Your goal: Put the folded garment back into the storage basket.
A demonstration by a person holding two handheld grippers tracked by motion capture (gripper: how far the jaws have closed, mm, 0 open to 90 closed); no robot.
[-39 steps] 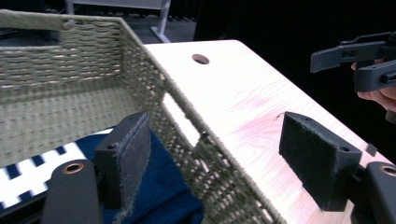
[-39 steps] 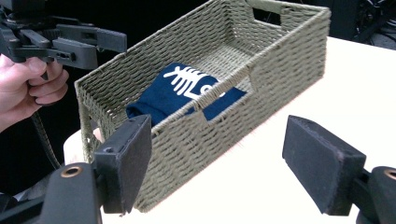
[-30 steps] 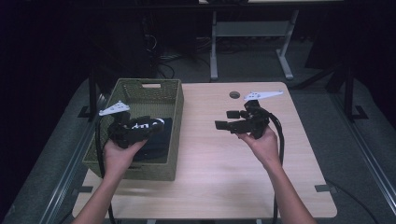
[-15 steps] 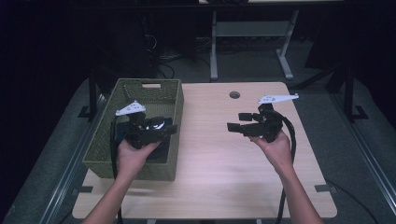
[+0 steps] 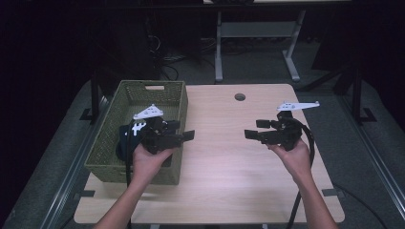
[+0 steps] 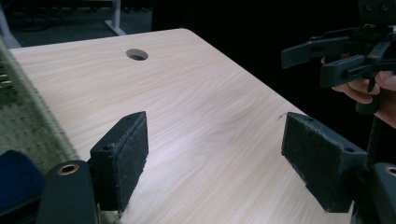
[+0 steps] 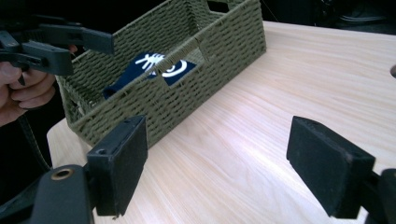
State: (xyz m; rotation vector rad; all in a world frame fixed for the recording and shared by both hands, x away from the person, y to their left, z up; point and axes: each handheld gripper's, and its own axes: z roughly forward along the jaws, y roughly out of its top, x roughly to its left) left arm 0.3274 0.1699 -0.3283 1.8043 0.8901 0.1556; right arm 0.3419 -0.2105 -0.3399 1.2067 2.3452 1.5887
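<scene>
Nearest the person, the two hands are holding their claws up over the worktop (image 5: pixel 224 171), each pointing inward at the other. The left claw (image 5: pixel 184 136) is hanging just past the right wall of the basket (image 5: pixel 107 143), its jaws standing wide apart with nothing between them, as the left gripper view is showing clearly. The right claw (image 5: pixel 253 132) is hovering above the right half of the worktop, its jaws likewise spread and gripping nothing. Farther left, the dark blue cloth (image 7: pixel 156 70) with a white print is lying crumpled on the floor of the basket, toward its near end, partly hidden by the left hand in the high view. It is looking soft and light, likely to sag and unfold when lifted, and not fragile; a pinch on a raised fold near its middle would probably be holding best, since a grip at an edge would be leaving most of it trailing against the woven walls. Against the picture from half a second ago, the left claw is sitting farther right, having come off the basket's inside to its right wall, while the right claw is resting much where it was. Beyond the basket, a round hole (image 5: pixel 239 97) is showing near the worktop's far edge.
</scene>
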